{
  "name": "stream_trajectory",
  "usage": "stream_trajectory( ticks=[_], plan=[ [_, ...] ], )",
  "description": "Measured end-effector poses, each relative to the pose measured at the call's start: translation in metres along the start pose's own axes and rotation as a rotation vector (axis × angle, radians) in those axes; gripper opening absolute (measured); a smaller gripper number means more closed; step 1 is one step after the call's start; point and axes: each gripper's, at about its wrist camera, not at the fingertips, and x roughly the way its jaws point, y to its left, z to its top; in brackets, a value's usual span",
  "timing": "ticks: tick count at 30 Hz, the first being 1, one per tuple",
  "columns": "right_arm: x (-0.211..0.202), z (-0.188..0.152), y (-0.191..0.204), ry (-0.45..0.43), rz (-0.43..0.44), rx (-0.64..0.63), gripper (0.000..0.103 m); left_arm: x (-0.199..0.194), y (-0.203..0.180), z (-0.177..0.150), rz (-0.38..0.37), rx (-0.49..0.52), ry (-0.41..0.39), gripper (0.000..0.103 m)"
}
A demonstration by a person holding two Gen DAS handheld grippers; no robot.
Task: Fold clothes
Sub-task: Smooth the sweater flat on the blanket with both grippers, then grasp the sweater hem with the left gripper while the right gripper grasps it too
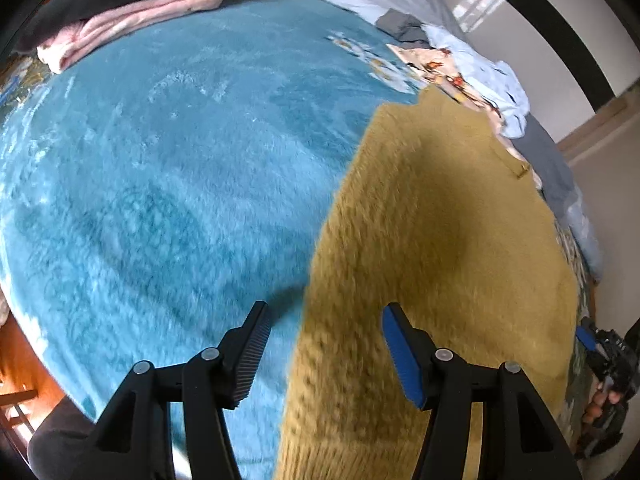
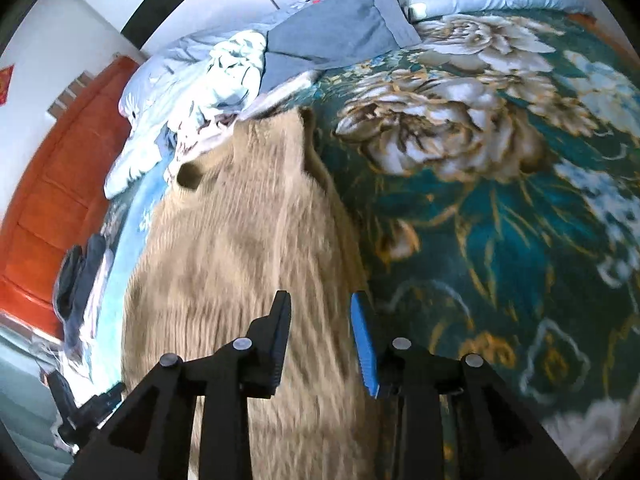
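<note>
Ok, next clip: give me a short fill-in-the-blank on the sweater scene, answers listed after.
1. The knit sweater spread on the bed is ____ in colour.
2. Both the left gripper and the right gripper have their jaws ____.
3. The plush blanket under the sweater is ____ in the left wrist view.
4. The folded garment at the far edge is ____.

Missing words: mustard yellow; open; blue; pink

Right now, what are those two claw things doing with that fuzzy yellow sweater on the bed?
A person is folding clothes with a gripper in each hand. The mustard sweater lies spread on the teal blanket. The left gripper and the right gripper are both above the sweater with jaws open, holding nothing. More clothes wait in a rumpled pile beyond the sweater, and a pink and dark stack sits at the far side of the blanket.
</note>
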Motion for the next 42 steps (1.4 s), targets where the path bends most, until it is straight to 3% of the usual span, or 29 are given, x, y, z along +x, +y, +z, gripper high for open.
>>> stream_trajectory(
  ticks=[5,12,14,17,21,22,24,28,30,39,42],
  plan=[
    [0.032,0.024,-0.005,0.005,0.041,0.035,0.033,0.016,-0.015,0.031,0.001,0.002,0.013,0.062],
    [0.057,0.031,-0.014,0.051,-0.066,-0.011,0.031,0.027,-0.026,0.051,0.073,0.043,0.010,0.062],
    [0.056,0.036,-0.018,0.050,-0.051,0.006,0.031,0.020,-0.030,0.056,0.067,0.062,-0.011,0.062],
    [0.043,0.052,-0.004,-0.014,-0.013,-0.041,0.032,0.009,-0.038,0.065,0.055,0.092,-0.044,0.062],
    [0.058,0.092,0.030,-0.025,0.000,-0.144,0.034,0.006,-0.061,0.095,0.017,0.143,-0.061,0.062],
    [0.067,0.102,0.039,-0.019,0.001,-0.168,0.039,0.010,-0.067,0.104,0.015,0.157,-0.055,0.062],
    [0.086,0.117,0.054,-0.008,-0.001,-0.216,0.046,0.020,-0.076,0.121,0.015,0.189,-0.044,0.062],
    [0.127,0.143,0.071,0.025,-0.057,-0.295,0.046,0.049,-0.099,0.146,0.045,0.238,-0.020,0.062],
    [0.138,0.150,0.072,0.032,-0.084,-0.306,0.046,0.066,-0.109,0.161,0.025,0.237,-0.004,0.062],
    [0.179,0.178,0.048,0.048,-0.092,-0.207,0.047,0.138,-0.153,0.222,-0.040,0.287,0.049,0.066],
    [0.181,0.178,0.043,0.039,-0.056,-0.194,0.054,0.158,-0.164,0.240,-0.036,0.329,0.059,0.067]
  ],
)
